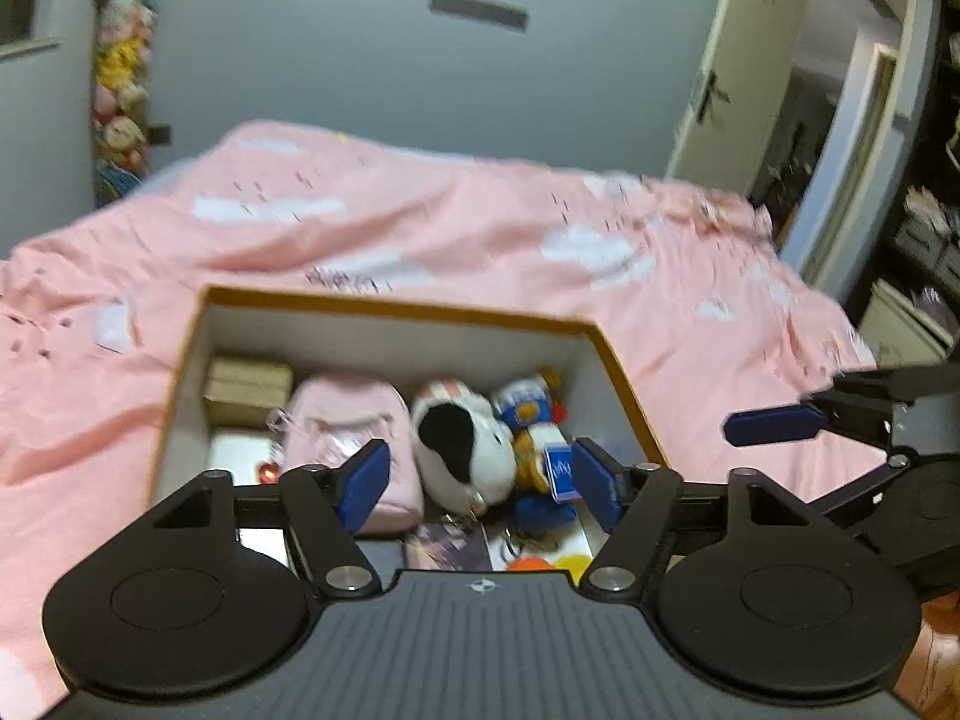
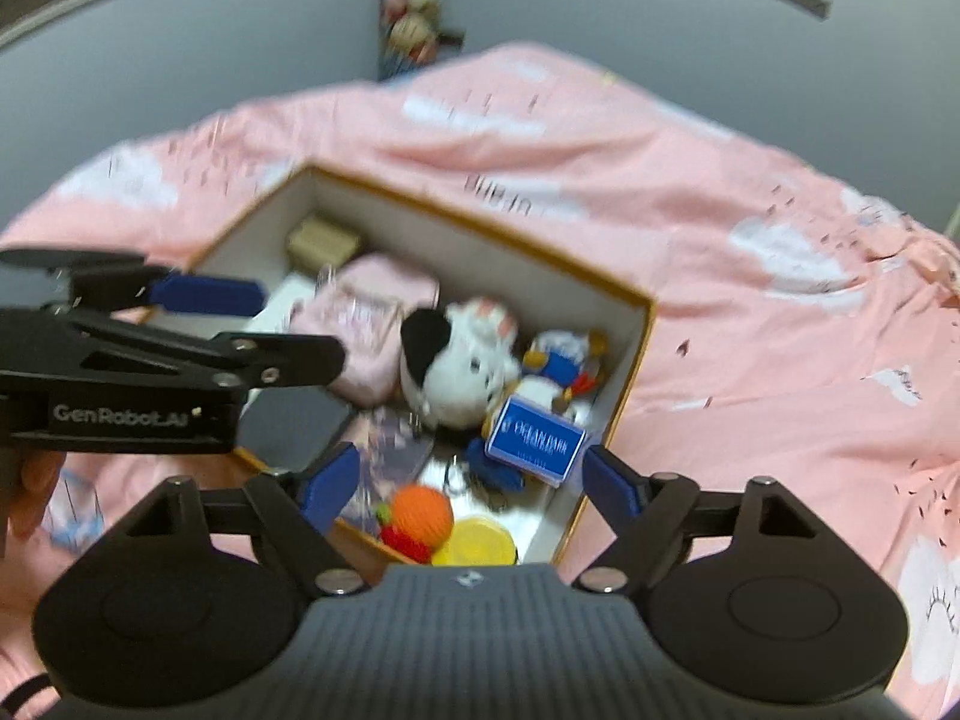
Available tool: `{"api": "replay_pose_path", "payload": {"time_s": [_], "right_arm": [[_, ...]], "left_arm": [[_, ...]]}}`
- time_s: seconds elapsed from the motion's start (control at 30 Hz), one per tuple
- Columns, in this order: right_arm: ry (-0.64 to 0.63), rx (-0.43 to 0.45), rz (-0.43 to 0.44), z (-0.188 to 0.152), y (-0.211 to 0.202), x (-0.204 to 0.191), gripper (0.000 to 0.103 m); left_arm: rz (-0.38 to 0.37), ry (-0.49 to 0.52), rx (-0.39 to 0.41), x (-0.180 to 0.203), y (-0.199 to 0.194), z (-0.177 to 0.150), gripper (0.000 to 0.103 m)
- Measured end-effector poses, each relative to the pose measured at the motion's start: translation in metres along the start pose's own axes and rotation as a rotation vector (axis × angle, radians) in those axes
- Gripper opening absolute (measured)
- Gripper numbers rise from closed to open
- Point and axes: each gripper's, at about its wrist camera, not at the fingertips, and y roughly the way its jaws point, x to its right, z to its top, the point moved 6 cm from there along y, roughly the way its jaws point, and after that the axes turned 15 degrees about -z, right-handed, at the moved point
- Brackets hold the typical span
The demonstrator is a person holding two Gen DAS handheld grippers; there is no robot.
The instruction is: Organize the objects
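An open cardboard box [image 1: 396,307] [image 2: 480,222] sits on a pink bedspread. Inside lie a pink pouch [image 1: 348,420] [image 2: 366,312], a black-and-white plush [image 1: 462,438] [image 2: 456,360], a blue-and-white duck plush [image 1: 528,408] [image 2: 564,354] with a blue tag [image 2: 534,441], a tan small box [image 1: 249,390] [image 2: 324,243], an orange ball [image 2: 420,513] and a yellow lid [image 2: 477,543]. My left gripper [image 1: 477,483] is open above the box's near side, empty. My right gripper [image 2: 465,489] is open above the box's near corner, empty.
The pink bedspread [image 1: 420,222] with white clouds surrounds the box. A grey wall and an open door [image 1: 744,60] lie beyond. Plush toys [image 1: 123,78] hang at the far left. The right gripper's finger [image 1: 774,426] shows at the right of the left wrist view.
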Motion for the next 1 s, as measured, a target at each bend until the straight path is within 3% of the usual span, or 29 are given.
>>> {"api": "replay_pose_path", "payload": {"time_s": [0.23, 0.53, 0.7, 1.0], "right_arm": [[0.215, 0.175, -0.061, -0.002, -0.033, 0.002, 0.093], [0.323, 0.302, -0.13, -0.016, -0.057, -0.017, 0.102], [0.317, 0.304, -0.158, -0.026, -0.052, -0.028, 0.102], [0.361, 0.242, -0.114, -0.041, -0.032, -0.038, 0.102]], "left_arm": [[0.118, 0.007, 0.132, -0.013, -0.036, 0.004, 0.092], [0.244, 0.072, 0.166, -0.021, -0.059, -0.012, 0.094], [0.279, 0.097, 0.156, -0.024, -0.058, -0.022, 0.094], [0.286, 0.107, 0.099, -0.029, -0.045, -0.044, 0.094]]}}
